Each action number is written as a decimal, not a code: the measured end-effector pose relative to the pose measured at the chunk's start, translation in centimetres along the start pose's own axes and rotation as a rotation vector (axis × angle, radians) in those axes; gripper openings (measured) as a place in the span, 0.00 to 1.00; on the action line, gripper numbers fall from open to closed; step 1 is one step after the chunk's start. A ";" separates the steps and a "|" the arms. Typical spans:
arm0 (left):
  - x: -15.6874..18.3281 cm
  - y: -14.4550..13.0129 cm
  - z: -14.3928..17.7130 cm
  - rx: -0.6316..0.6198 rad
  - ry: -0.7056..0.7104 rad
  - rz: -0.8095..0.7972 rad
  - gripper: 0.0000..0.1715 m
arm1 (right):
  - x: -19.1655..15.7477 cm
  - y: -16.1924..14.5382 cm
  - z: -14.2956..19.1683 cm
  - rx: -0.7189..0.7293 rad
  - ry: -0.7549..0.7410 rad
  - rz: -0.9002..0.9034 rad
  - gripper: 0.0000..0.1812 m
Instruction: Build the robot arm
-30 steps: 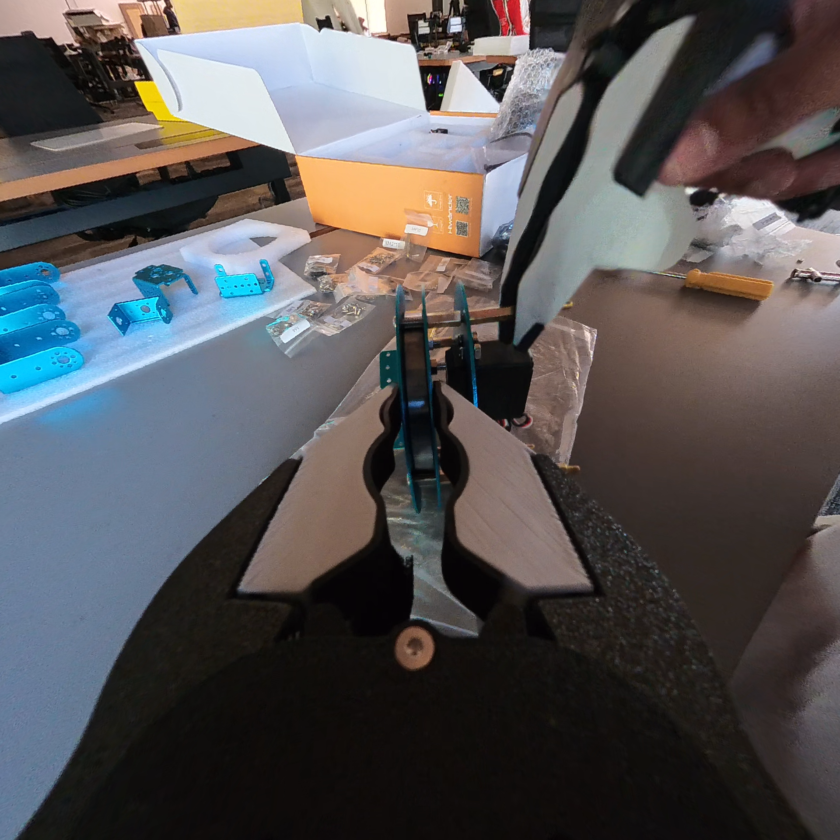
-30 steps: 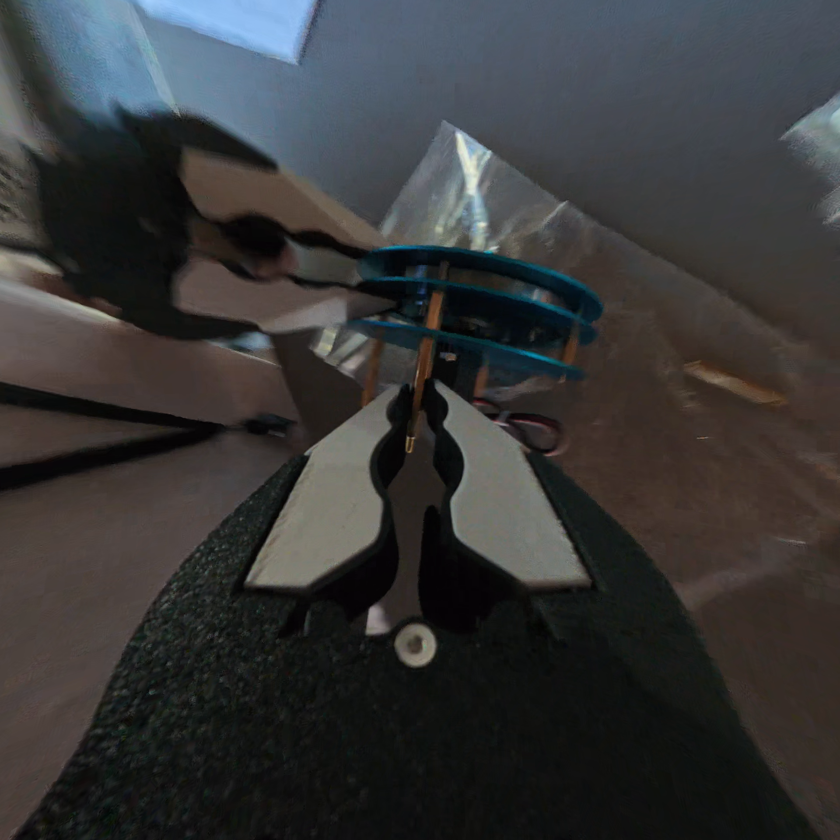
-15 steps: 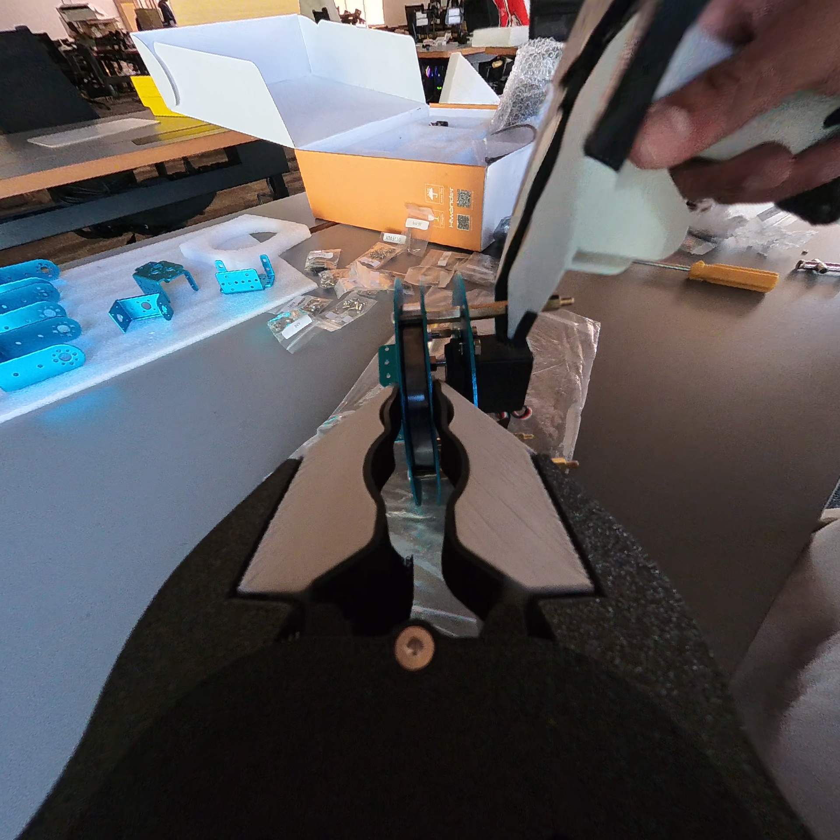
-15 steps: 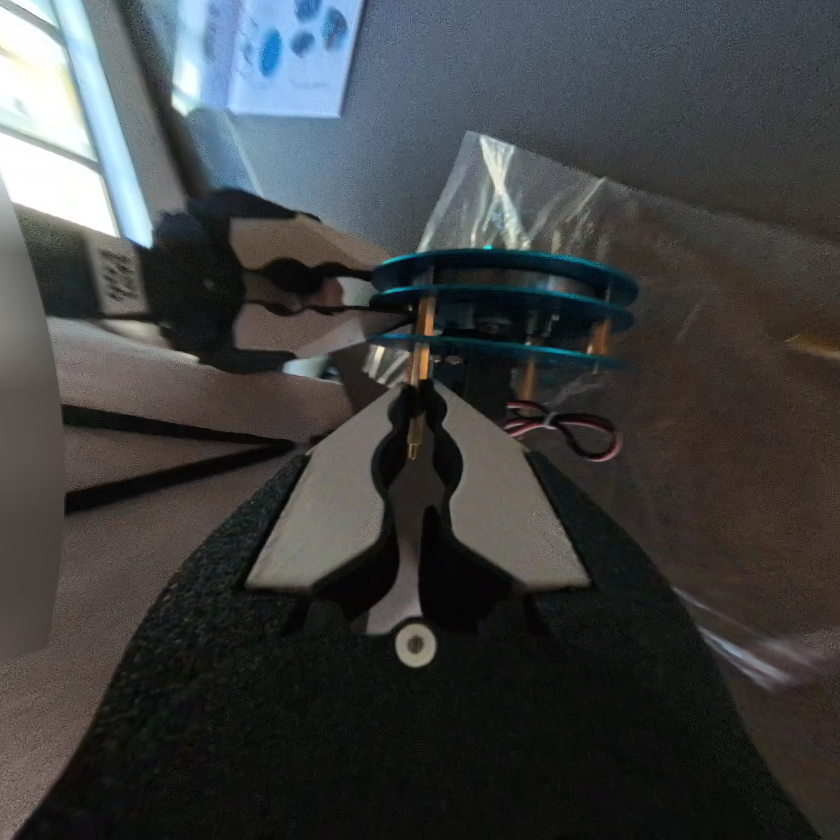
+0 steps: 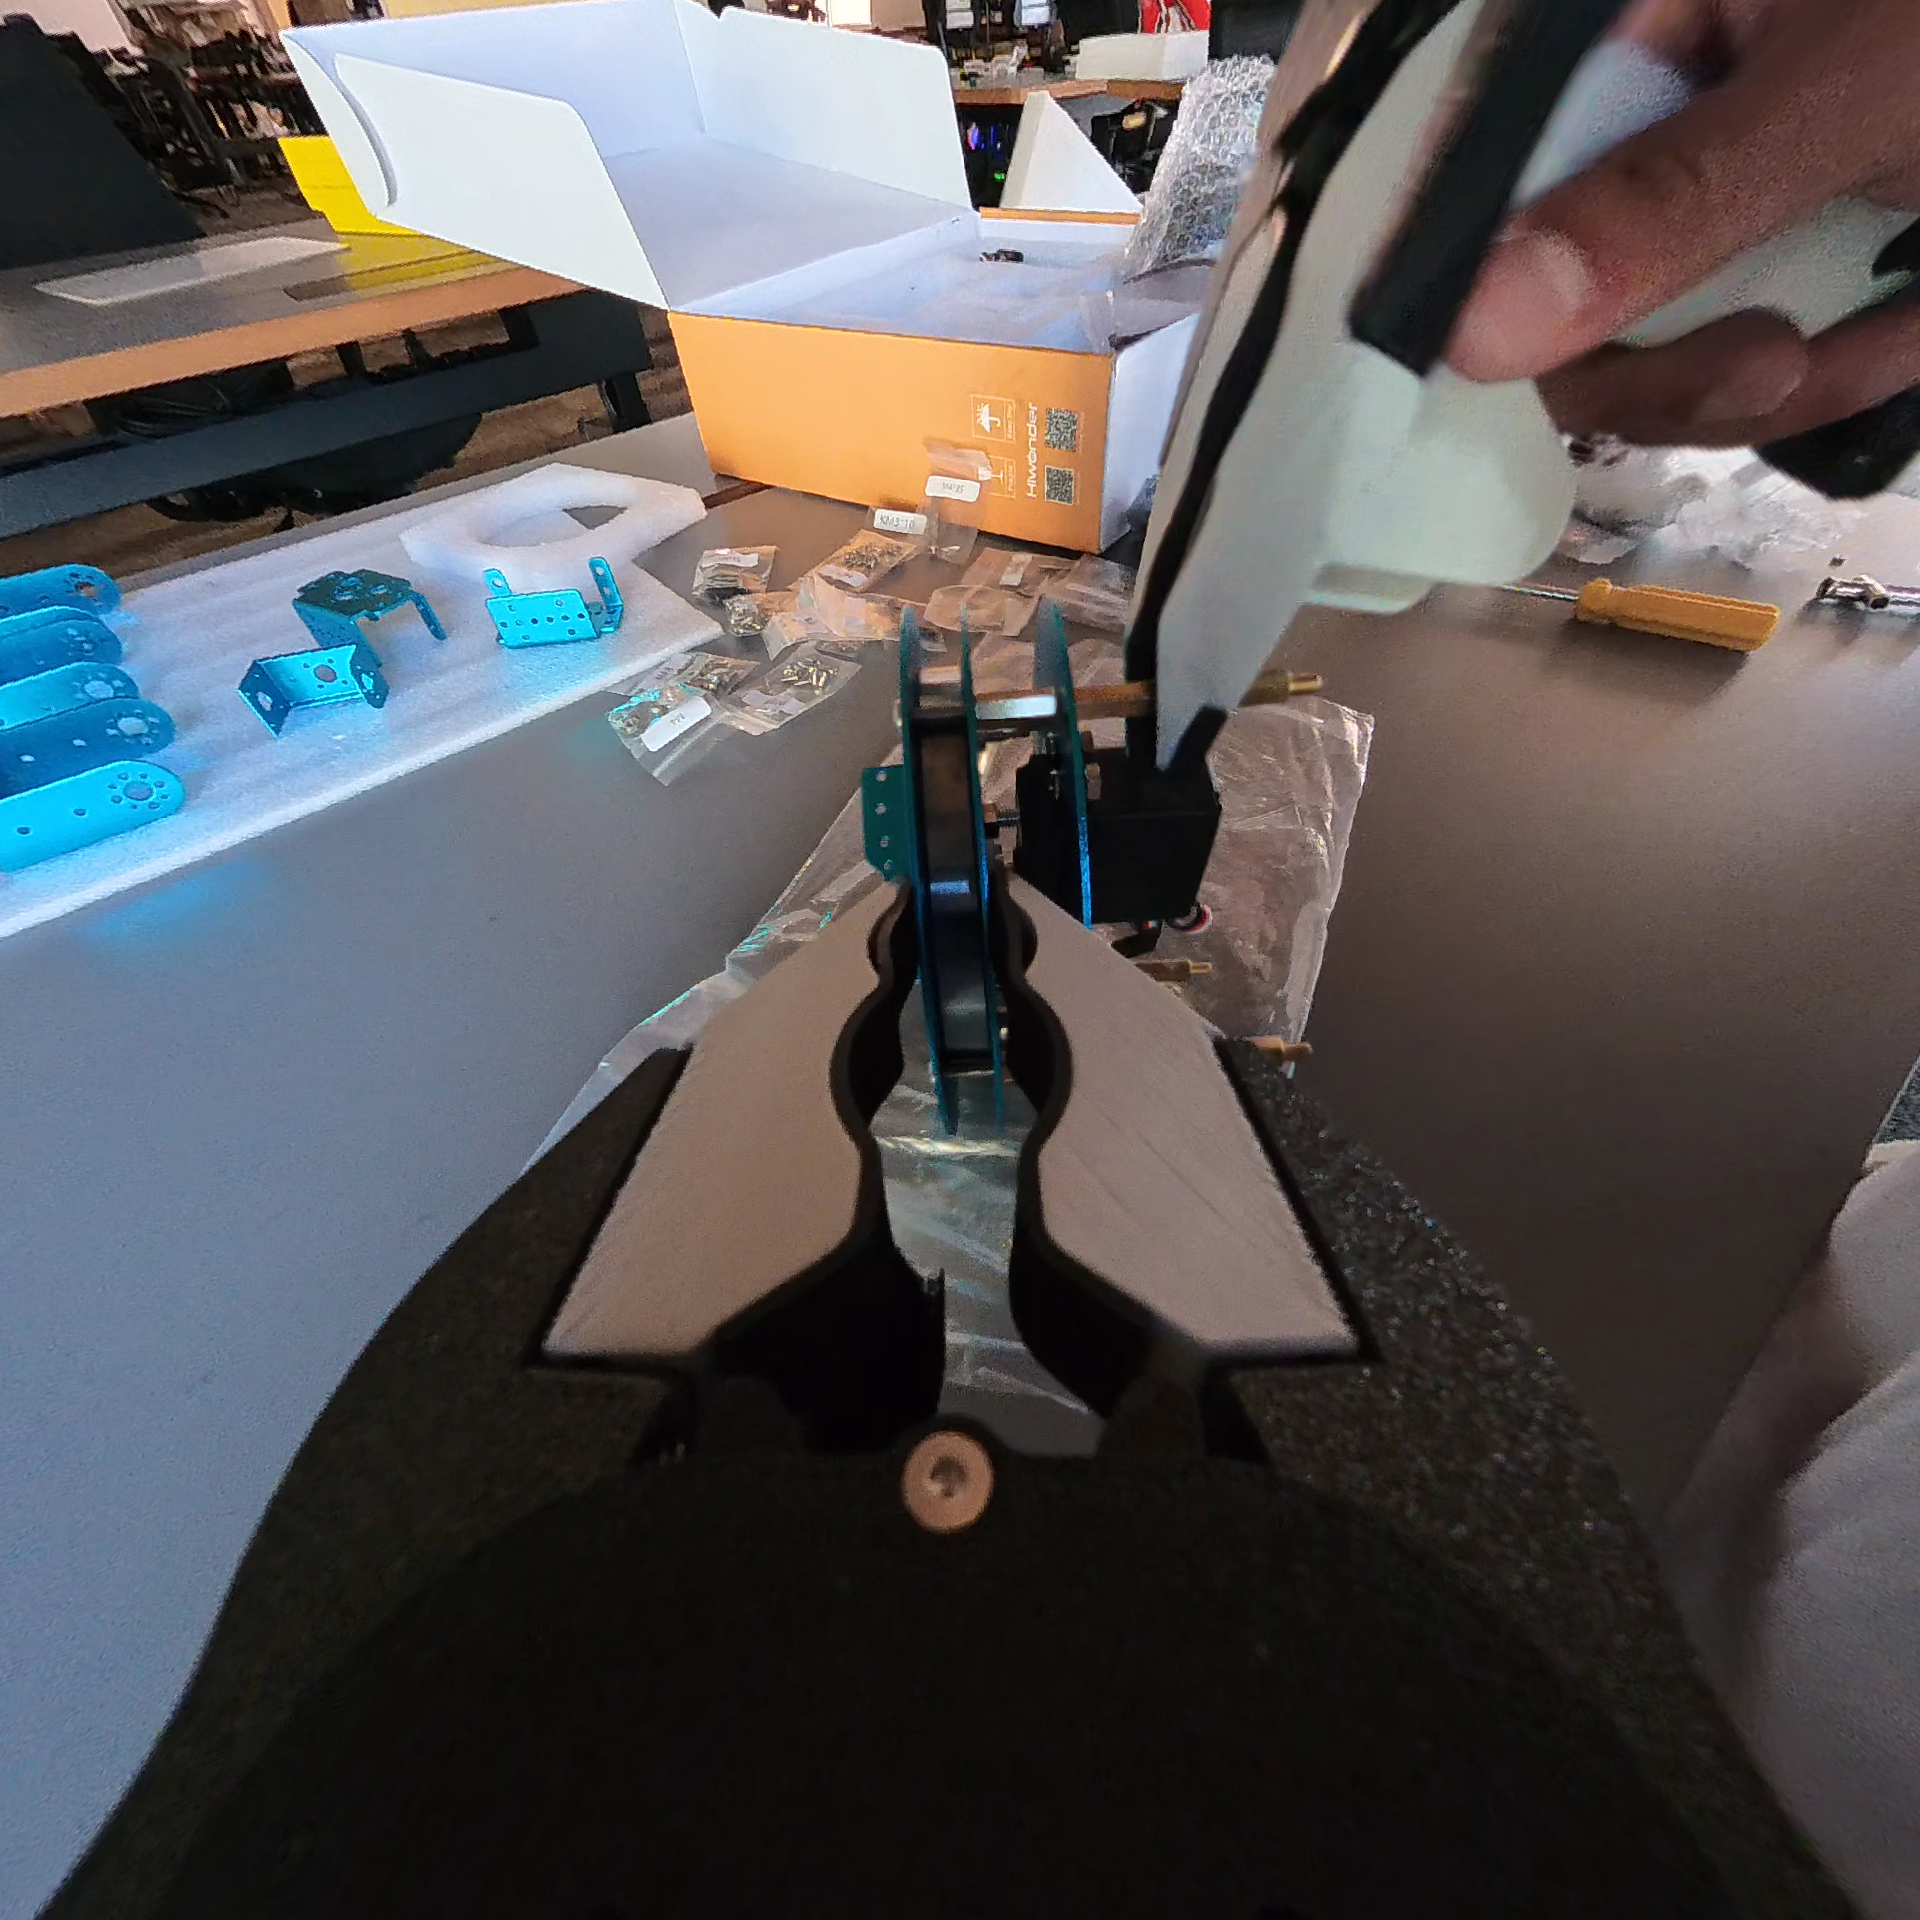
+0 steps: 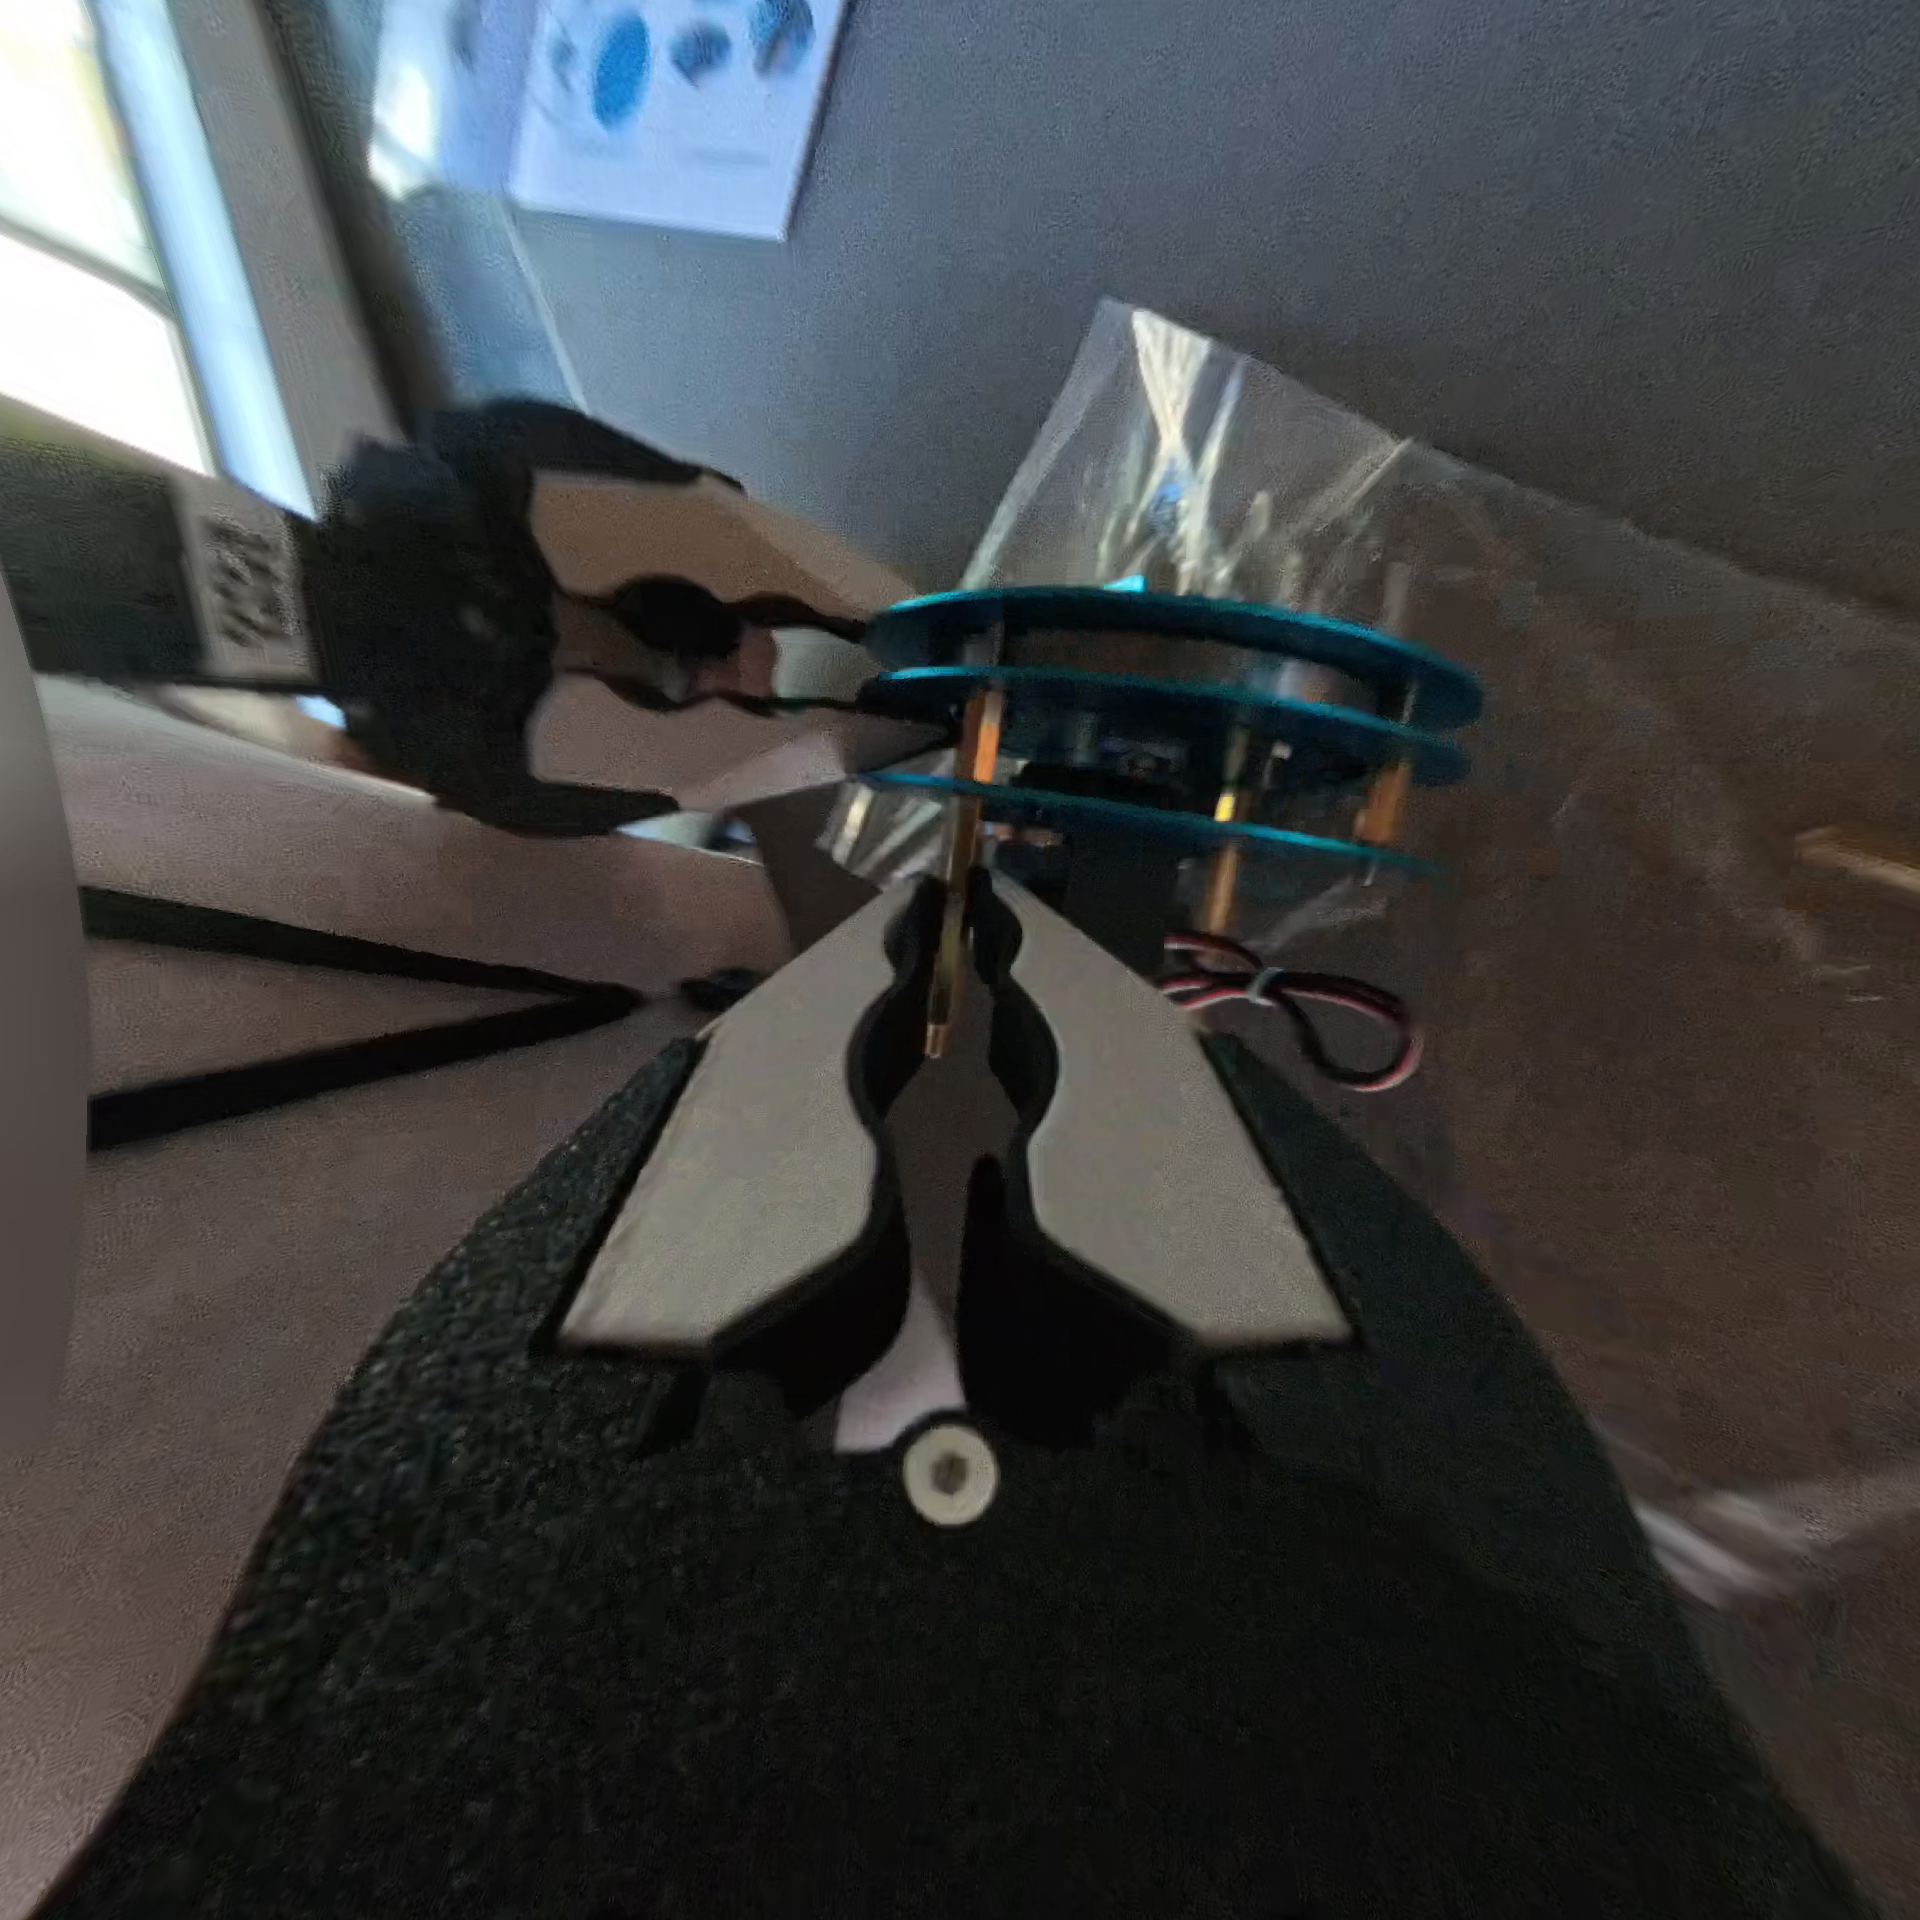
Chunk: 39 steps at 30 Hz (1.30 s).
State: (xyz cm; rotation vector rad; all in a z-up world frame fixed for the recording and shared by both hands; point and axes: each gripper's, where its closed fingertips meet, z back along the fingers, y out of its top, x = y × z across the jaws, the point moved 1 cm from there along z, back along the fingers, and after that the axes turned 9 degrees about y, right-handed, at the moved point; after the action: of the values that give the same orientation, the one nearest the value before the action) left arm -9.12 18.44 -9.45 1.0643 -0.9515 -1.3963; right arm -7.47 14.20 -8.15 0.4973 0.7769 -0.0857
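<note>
**Both grippers on the blue disc assembly**

The stack of blue discs [image 5: 961, 831], three round plates spaced apart by brass standoffs, is held off the grey table [image 5: 364, 1039], over a clear plastic bag [image 5: 1278, 831] that lies flat there. A black servo block [image 5: 1143, 831] sits on the stack's far side, with a red, white and black wire [image 6: 1309, 1008] looping out of it.

My left gripper [image 5: 961, 997] is closed on the edge of two of the discs, its fingers pinching them from either side (the plates stand on edge in this view). My right gripper [image 6: 961, 935] is closed nearly all the way on one brass standoff [image 6: 951, 977], which pokes out beyond the outermost disc; the right wrist view is somewhat blurred, but the rod plainly sits between the fingertips.

On the table beyond lie small bags of screws [image 5: 790, 623], then an open orange box [image 5: 883, 416] with a white lid. To the left, a white foam sheet [image 5: 312, 727] carries loose blue brackets [image 5: 322, 675]. Off to the right lies a yellow-handled screwdriver [image 5: 1662, 615].
</note>
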 end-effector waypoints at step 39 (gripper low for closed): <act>0.2 0.1 -0.4 -0.035 0.024 -0.006 0.07 | 1.1 -0.3 0.5 -0.257 -0.671 0.507 0.04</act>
State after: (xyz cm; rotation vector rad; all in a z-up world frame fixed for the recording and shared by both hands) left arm -8.73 18.20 -9.46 1.0566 -0.9042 -1.3977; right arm -6.44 13.81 -8.79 0.3718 -0.0108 0.3042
